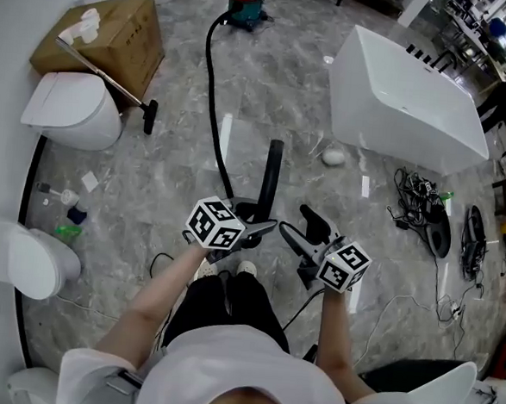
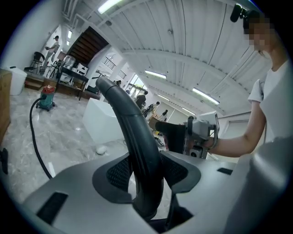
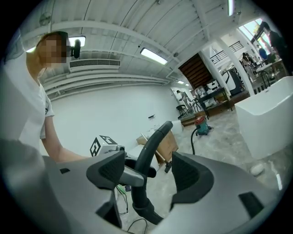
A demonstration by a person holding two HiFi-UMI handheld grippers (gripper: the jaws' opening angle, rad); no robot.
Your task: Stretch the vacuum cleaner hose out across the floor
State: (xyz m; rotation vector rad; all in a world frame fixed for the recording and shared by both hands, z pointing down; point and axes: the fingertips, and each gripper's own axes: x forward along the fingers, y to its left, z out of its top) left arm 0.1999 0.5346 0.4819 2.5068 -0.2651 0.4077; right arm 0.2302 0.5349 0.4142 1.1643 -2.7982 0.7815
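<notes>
A red and teal vacuum cleaner point(image 1: 247, 2) stands far off on the marble floor. Its black hose point(image 1: 213, 99) runs from it toward me and ends in a curved black handle tube point(image 1: 272, 177). My left gripper point(image 1: 261, 229) is shut on that tube's lower part; in the left gripper view the tube point(image 2: 132, 132) sits pressed between the pads point(image 2: 120, 172). My right gripper point(image 1: 300, 227) hangs just right of it with jaws wide apart and nothing in them. In the right gripper view the tube point(image 3: 149, 151) and the left gripper point(image 3: 106, 147) lie beyond the open jaws.
A white bathtub point(image 1: 407, 100) stands at the right. A cardboard box point(image 1: 104, 40) and two toilets point(image 1: 73, 111) point(image 1: 24, 259) line the left wall. A wand with floor nozzle point(image 1: 115, 79) leans there. Cables and black gear point(image 1: 429, 218) lie at the right, bottles point(image 1: 66, 214) at the left.
</notes>
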